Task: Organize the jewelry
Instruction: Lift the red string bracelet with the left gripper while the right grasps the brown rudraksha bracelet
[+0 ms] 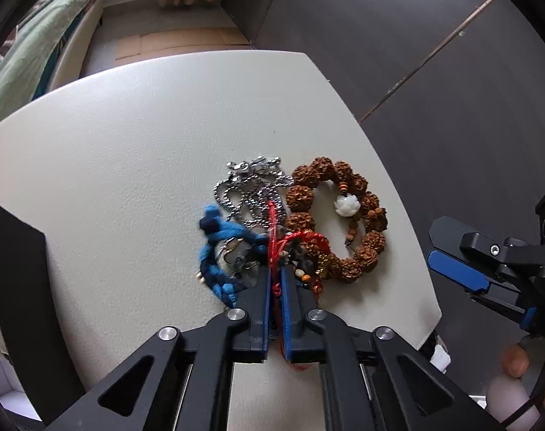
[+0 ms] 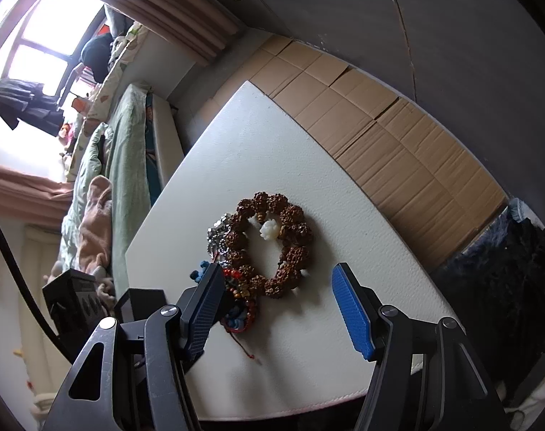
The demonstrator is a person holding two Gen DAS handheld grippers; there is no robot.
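A pile of jewelry lies on the white table (image 1: 129, 151). A brown seed-bead bracelet (image 1: 371, 240) with a white flower bead (image 1: 347, 205) lies at the right of the pile; it also shows in the right wrist view (image 2: 297, 251). A silver chain (image 1: 247, 186) lies behind a blue braided cord (image 1: 218, 230). My left gripper (image 1: 275, 273) is shut on a red cord bracelet (image 1: 272, 230) with small beads, down in the pile. My right gripper (image 2: 276, 280) is open and empty, hovering just in front of the brown bracelet; it shows at the right in the left wrist view (image 1: 452, 262).
A black box (image 1: 17, 269) stands at the table's left edge. Flattened cardboard (image 2: 380, 125) covers the floor beyond the table. A bed with green bedding (image 2: 121, 165) runs along the far side. The table's right edge (image 1: 409, 215) is close to the pile.
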